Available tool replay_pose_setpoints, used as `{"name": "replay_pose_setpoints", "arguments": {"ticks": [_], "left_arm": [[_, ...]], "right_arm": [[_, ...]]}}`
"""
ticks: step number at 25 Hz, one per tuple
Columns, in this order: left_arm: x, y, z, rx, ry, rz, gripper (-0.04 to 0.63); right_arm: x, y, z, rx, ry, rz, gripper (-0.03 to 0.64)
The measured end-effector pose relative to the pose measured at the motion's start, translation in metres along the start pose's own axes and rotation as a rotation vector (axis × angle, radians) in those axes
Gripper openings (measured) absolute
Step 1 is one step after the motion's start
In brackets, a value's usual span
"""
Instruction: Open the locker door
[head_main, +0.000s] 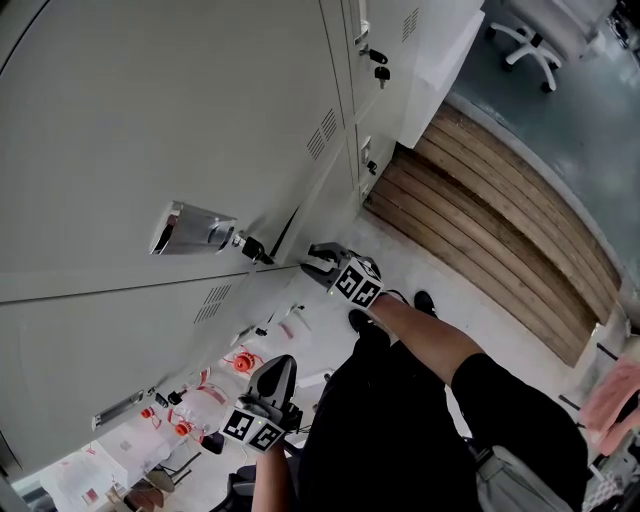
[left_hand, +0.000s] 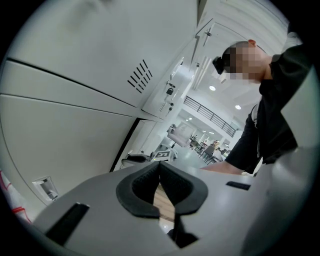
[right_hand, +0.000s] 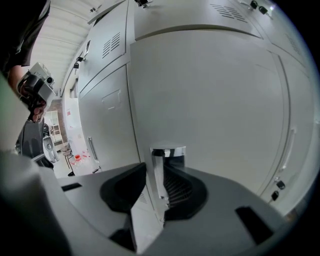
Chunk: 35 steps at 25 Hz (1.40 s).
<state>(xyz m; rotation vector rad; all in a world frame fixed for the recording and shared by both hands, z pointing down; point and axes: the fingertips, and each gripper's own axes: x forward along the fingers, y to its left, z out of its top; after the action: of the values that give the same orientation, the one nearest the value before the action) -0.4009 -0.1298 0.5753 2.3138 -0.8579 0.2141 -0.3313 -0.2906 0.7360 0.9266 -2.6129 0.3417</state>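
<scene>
I see the locker door (head_main: 150, 120) filling the upper left of the head view, with its chrome handle (head_main: 192, 229) at centre left. The right gripper (head_main: 318, 264) sits just right of the handle, jaws apart. In the right gripper view the handle shows between them, nearer the right-hand pad. The left gripper (head_main: 272, 378), at lower centre, has its jaws together and empty.
</scene>
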Motion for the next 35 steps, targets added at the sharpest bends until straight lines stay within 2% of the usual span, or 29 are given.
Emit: {"name": "replay_pose_setpoints", "arguments": {"ticks": [11,20,35], "left_arm": [[0.006,-0.008,-0.002,-0.02,-0.035,0.008,0.014],[0.04,-0.051,0.002,-0.017,-0.074,-0.023,0.014],[0.066,-0.084,0.008,-0.036,-0.152,0.054,0.015]], "right_arm": [[-0.014,0.003,-0.009,-0.008,0.007,0.047,0.115],[-0.041,0.005,-0.02,-0.035,0.024,0.126,0.117],[-0.083,0.004,-0.042,-0.049,0.065,0.283,0.123]]}}
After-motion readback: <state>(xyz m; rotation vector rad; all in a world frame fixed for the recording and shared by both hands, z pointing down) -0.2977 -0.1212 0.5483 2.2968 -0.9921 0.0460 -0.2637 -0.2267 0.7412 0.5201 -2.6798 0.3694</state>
